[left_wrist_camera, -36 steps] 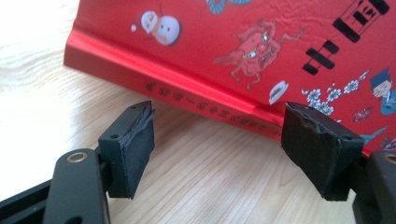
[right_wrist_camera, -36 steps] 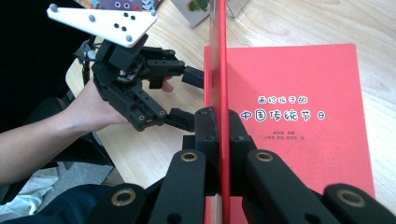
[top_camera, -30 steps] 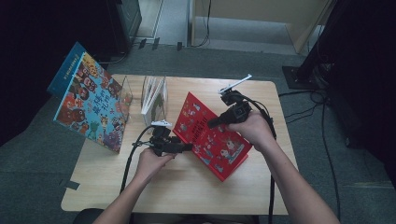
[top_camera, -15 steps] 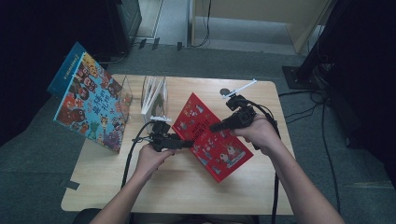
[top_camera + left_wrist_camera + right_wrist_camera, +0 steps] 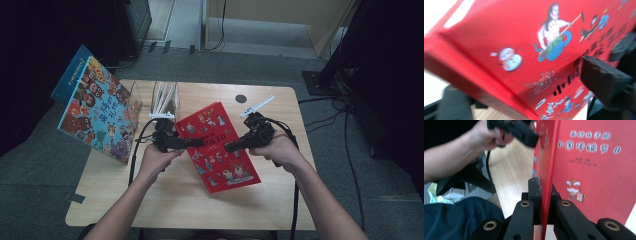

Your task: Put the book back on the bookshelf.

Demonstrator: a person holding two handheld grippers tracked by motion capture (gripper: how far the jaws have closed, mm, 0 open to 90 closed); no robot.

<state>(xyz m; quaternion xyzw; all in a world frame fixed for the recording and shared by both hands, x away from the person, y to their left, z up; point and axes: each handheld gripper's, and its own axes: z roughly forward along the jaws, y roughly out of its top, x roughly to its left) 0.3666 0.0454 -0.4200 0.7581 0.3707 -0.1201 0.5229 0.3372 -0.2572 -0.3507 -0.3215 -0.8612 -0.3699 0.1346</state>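
The red picture book (image 5: 218, 147) hangs above the middle of the wooden table (image 5: 280, 200), its long axis slanting from the far left toward the near right edge. The right gripper (image 5: 235, 146) is clamped tight on its right edge; the left gripper (image 5: 196, 143) pinches the opposite edge, its black jaws closed over the cover. Behind, books stand in a clear rack (image 5: 165, 97).

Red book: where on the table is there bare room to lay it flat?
The near strip of the table, between the forearms and the front edge, is bare, as is the right side beyond the right gripper. The far left is crowded by the clear stand and the propped picture book.
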